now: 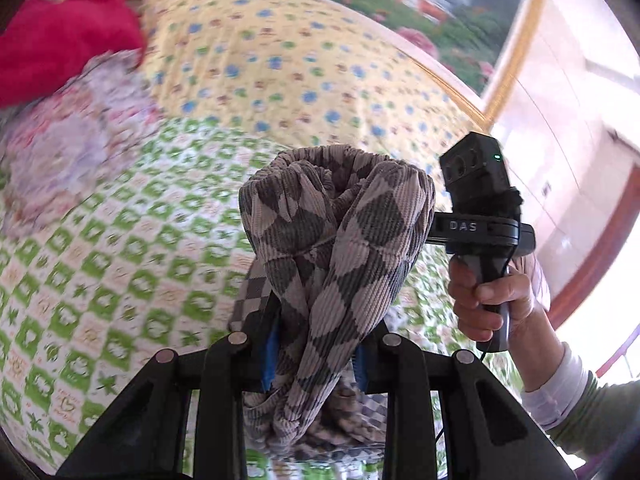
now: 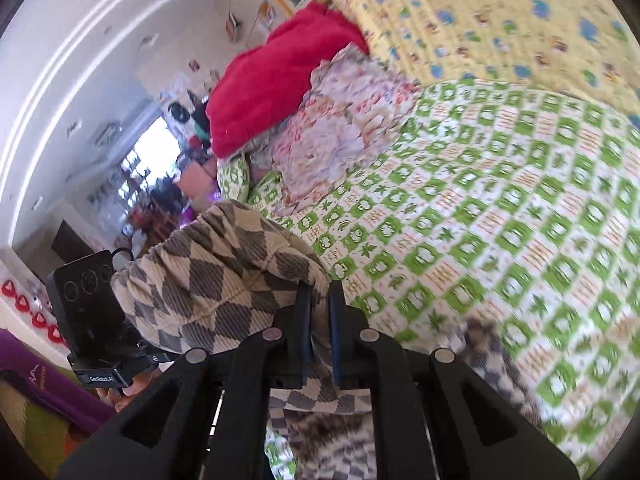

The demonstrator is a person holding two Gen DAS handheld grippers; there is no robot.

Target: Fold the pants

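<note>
The pants, grey-and-tan diamond-check corduroy, are held up off the bed by both tools. In the left wrist view the left hand-held gripper is seen clamped on a thick bunched fold of the fabric; blue pads press it from both sides, w/ the gathered waistband looped above the fingers and the rest hanging below. In the right wrist view the right hand-held gripper is pinched nearly together on a thin edge of the same pants, the elastic waist bulging to the left of its fingers.

The right tool's body is seen in the left view at right, gripped by a hand in a grey-green sleeve over a white cuff. The other tool appears at lower left of the right view.

The bed is covered by a green-and-white check sheet. Beyond it a yellow quilt w/ blue flowers is laid. A red blanket is piled on a pale floral cloth at the bed's far left. Bkgd is motion-blurred.
</note>
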